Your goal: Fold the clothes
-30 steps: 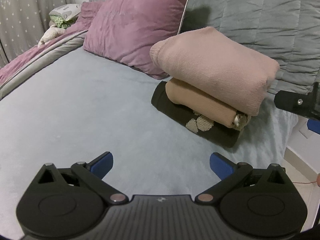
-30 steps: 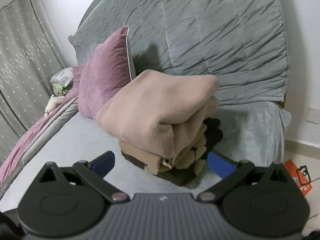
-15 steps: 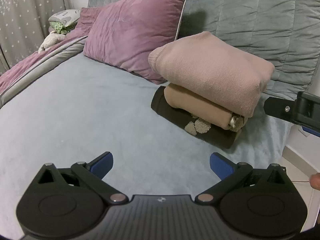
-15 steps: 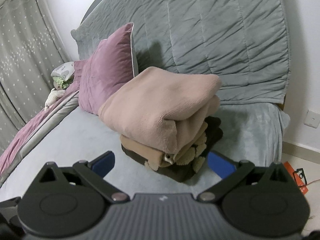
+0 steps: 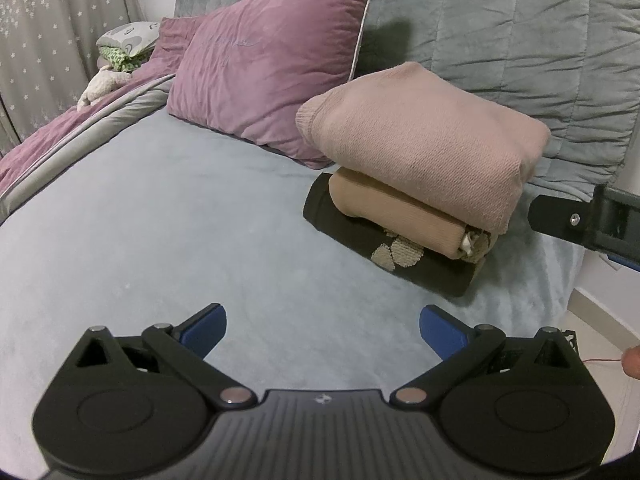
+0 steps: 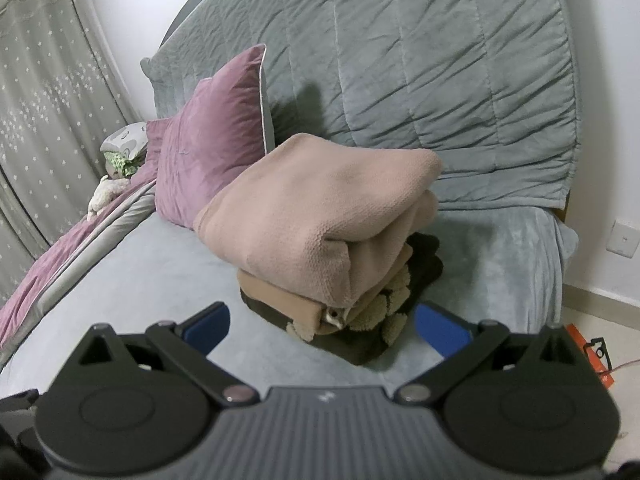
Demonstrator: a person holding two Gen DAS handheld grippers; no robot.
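Note:
A stack of three folded clothes sits on the grey-blue bed: a pink knit sweater (image 5: pixel 424 144) on top, a tan garment (image 5: pixel 396 208) under it, and a dark patterned one (image 5: pixel 384 256) at the bottom. The stack also shows in the right wrist view, with the pink sweater (image 6: pixel 316 220) on top. My left gripper (image 5: pixel 323 330) is open and empty, above the bed short of the stack. My right gripper (image 6: pixel 322 326) is open and empty, just in front of the stack's near corner. Part of the right gripper (image 5: pixel 588 222) shows at the right of the left wrist view.
A mauve pillow (image 5: pixel 272 60) leans on the grey quilted headboard (image 5: pixel 520 28) behind the stack. A mauve blanket and soft toys (image 5: pixel 112 64) lie at the far left by the curtain. The bed's right edge (image 6: pixel 560 264) drops to the floor, with an orange item (image 6: pixel 592 352) below.
Both grippers have drawn back slightly from the stack, which now looks a little farther away. The jaws stay open. The stack has not moved.

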